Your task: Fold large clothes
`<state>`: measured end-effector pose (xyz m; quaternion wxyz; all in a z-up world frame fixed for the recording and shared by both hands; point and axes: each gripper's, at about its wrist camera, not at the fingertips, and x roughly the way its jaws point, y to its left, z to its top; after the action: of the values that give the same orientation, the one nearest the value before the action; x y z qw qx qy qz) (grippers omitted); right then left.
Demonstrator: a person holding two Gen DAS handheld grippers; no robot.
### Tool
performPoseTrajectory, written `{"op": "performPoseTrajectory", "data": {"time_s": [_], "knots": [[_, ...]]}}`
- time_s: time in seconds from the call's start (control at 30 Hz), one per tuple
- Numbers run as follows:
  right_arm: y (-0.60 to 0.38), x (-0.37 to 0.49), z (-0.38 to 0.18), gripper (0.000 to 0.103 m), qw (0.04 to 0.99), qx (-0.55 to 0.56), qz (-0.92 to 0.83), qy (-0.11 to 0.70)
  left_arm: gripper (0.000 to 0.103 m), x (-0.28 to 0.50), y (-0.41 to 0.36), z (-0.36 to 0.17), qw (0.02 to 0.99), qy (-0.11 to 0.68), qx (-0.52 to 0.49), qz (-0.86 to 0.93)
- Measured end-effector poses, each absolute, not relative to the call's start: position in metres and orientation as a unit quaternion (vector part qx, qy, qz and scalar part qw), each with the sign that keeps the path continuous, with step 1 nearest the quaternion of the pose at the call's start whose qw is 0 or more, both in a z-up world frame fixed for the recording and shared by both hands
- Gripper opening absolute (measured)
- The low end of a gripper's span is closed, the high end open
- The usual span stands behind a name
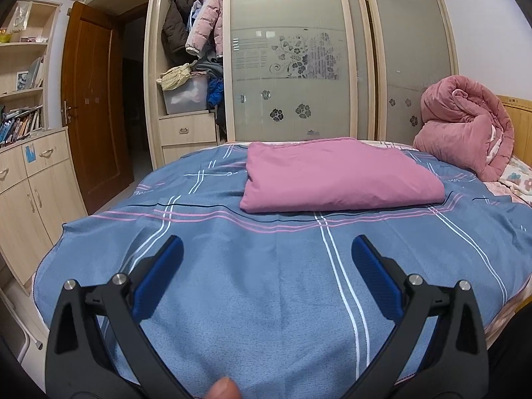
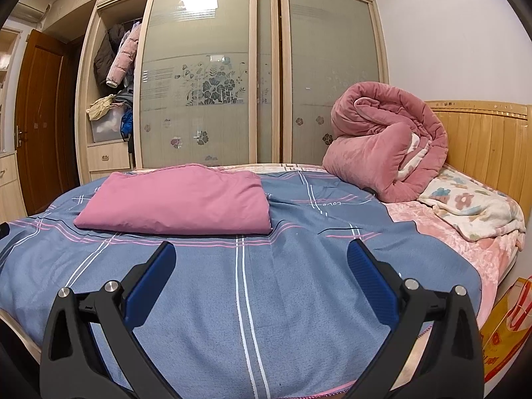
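Folded cloth [image 1: 339, 174]: plain mauve-pink. Bed sheet [image 1: 266, 282]: blue-grey, white and pink stripe grid (thin dark lines too). Rolled quilt [image 2: 382, 146]: dusty pink. Blanket [image 2: 472, 206]: cream, floral. Fingers [image 1: 372, 276]: blue pads, black frames. Wardrobe doors [image 2: 199, 83]: frosted grey, flower motifs.

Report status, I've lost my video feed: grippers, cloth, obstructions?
Left gripper open, empty. Right gripper open, empty. Pink cloth folded on blue sheet, untouched. Nothing in the way.

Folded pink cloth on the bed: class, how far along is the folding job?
Done: the flat pink folded cloth lies squared on the blue striped bedsheet. In hand: nothing; left tongs and right tongs are open and empty. Left: perhaps the rolled pink quilt.
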<state>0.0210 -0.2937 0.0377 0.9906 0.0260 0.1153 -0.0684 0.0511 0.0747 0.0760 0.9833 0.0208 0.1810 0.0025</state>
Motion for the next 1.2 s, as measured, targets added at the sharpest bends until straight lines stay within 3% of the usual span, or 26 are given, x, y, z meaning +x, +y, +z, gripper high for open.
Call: {"op": "performPoseTrajectory", "data": {"time_s": [1.2], "knots": [[-0.2979, 0.0205, 0.0369, 0.102, 0.991, 0.033, -0.066, 0.115, 0.101, 0.0506, 0.0719, 0.0783, 0.984, 0.178, 0.022, 0.004]]}}
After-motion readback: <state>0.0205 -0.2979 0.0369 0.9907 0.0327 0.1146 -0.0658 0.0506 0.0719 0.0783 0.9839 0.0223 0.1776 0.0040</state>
